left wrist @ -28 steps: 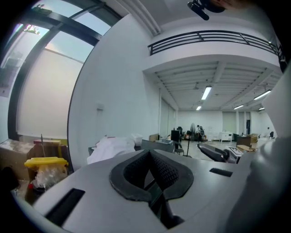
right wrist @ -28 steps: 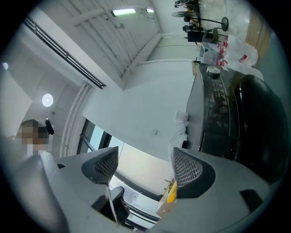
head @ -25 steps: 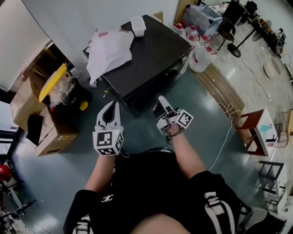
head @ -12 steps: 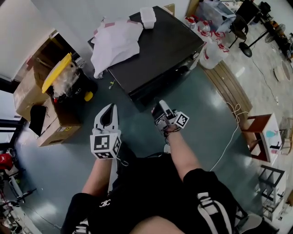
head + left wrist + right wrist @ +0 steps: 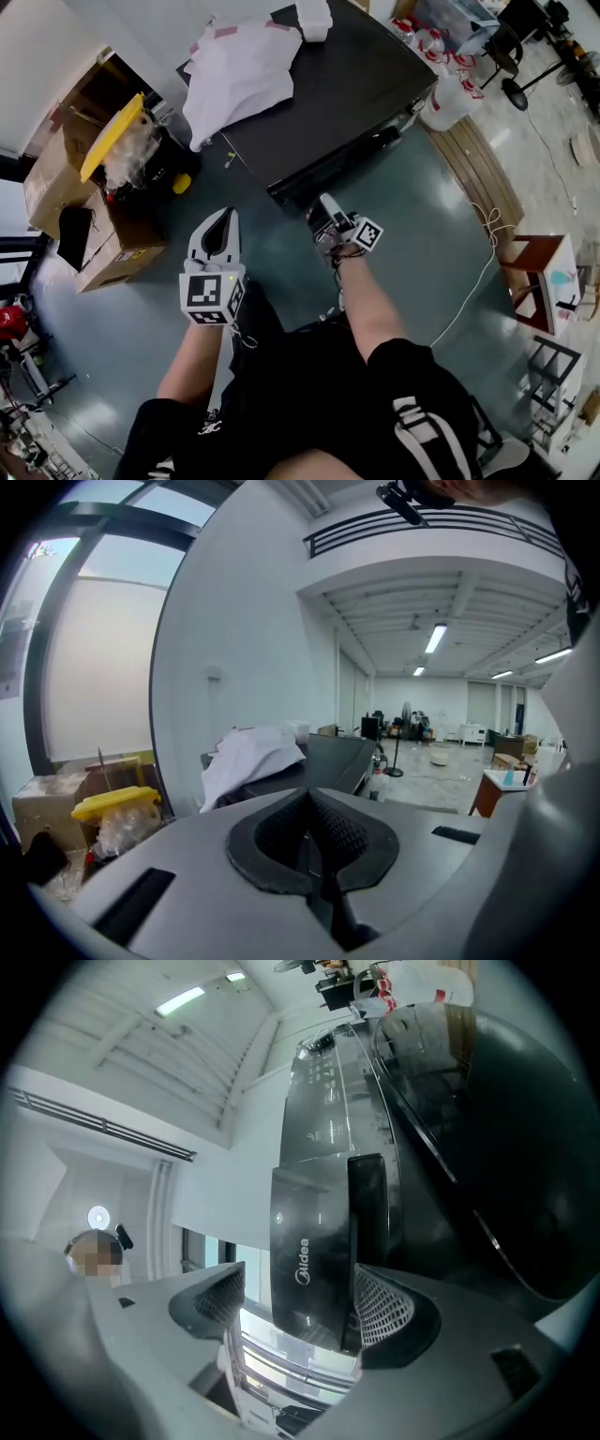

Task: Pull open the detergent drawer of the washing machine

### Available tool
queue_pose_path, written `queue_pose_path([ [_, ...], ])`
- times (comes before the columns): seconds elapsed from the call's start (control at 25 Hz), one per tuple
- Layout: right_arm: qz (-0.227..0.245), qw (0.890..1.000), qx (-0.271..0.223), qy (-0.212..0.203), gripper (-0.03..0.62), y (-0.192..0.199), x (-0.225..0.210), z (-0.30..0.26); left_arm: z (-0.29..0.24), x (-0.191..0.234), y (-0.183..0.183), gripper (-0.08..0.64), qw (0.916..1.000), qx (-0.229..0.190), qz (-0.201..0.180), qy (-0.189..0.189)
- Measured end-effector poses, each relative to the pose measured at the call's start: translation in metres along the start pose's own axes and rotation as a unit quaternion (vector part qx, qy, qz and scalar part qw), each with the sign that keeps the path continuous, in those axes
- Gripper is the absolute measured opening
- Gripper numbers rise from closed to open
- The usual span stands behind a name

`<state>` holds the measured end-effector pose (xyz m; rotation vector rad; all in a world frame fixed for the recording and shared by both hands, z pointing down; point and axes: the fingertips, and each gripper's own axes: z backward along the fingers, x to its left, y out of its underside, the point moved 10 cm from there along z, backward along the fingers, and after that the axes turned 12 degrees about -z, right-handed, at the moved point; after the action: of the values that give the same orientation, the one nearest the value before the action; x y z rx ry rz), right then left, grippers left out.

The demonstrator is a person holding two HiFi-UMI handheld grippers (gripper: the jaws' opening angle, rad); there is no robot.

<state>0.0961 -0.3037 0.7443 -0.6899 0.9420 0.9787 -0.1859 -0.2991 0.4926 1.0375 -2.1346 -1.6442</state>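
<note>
The black washing machine (image 5: 337, 89) stands in front of me, seen from above in the head view. My right gripper (image 5: 322, 208) is at the left end of its front face. In the right gripper view the glossy black detergent drawer front (image 5: 314, 1232), printed "Midea", lies between the two pads of the right gripper (image 5: 300, 1293). The jaws stand apart: the right pad (image 5: 382, 1309) is at the drawer's edge and the left pad (image 5: 223, 1299) is clear of it. My left gripper (image 5: 222, 225) hangs lower left of the machine, pads pressed together on nothing (image 5: 314, 841).
A white cloth (image 5: 239, 75) and a small white box (image 5: 314, 17) lie on the machine's top. Cardboard boxes (image 5: 103, 253) and a yellow-lidded bin (image 5: 117, 150) stand to the left. A wooden platform (image 5: 478, 169), a white cable (image 5: 478, 272) and a small stool (image 5: 539, 281) are at the right.
The head view has shifted, so the machine sits higher in the frame. The right gripper has stayed at the machine's front left end, the left gripper beside it.
</note>
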Motion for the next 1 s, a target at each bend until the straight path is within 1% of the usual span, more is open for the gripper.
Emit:
queue_pose_path([
  [0.08,0.003,1.000,-0.005,-0.001,0.360,-0.004,-0.004,-0.008,-0.004,0.003,0.001,0.002,1.0000,0.000,0.001,0.004],
  [0.2,0.004,1.000,-0.007,-0.013,0.360,-0.007,-0.007,-0.020,-0.007,0.005,0.003,0.002,0.9999,0.001,0.001,0.010],
  [0.32,0.000,1.000,0.003,-0.016,0.360,-0.008,-0.011,-0.033,-0.007,0.006,0.005,0.002,0.9999,0.000,0.007,0.009],
  [0.44,0.000,1.000,0.000,-0.012,0.356,-0.009,-0.013,-0.037,-0.005,0.009,0.009,0.002,0.9999,0.000,0.012,0.005],
  [0.48,0.002,1.000,-0.002,-0.004,0.347,-0.009,-0.013,-0.038,-0.004,0.010,0.011,0.002,0.9999,0.000,0.013,0.003],
  [0.52,0.003,1.000,-0.004,0.006,0.292,-0.008,-0.014,-0.037,-0.003,0.011,0.012,0.002,0.9999,0.000,0.015,0.002],
  [0.56,0.002,1.000,-0.005,0.013,0.268,-0.007,-0.015,-0.037,-0.001,0.012,0.014,0.002,0.9999,0.001,0.017,0.001],
  [0.68,-0.011,1.000,-0.003,0.017,0.257,-0.007,-0.016,-0.035,0.003,0.014,0.014,0.002,0.9998,0.004,0.019,-0.002],
  [0.8,-0.034,0.999,-0.004,0.013,0.242,-0.007,-0.013,-0.031,0.007,0.014,0.008,0.002,0.9998,-0.004,0.020,-0.005],
  [1.0,-0.043,0.999,-0.001,0.012,0.238,-0.005,-0.005,-0.013,0.012,0.015,0.003,0.002,0.9994,-0.014,0.031,-0.010],
])
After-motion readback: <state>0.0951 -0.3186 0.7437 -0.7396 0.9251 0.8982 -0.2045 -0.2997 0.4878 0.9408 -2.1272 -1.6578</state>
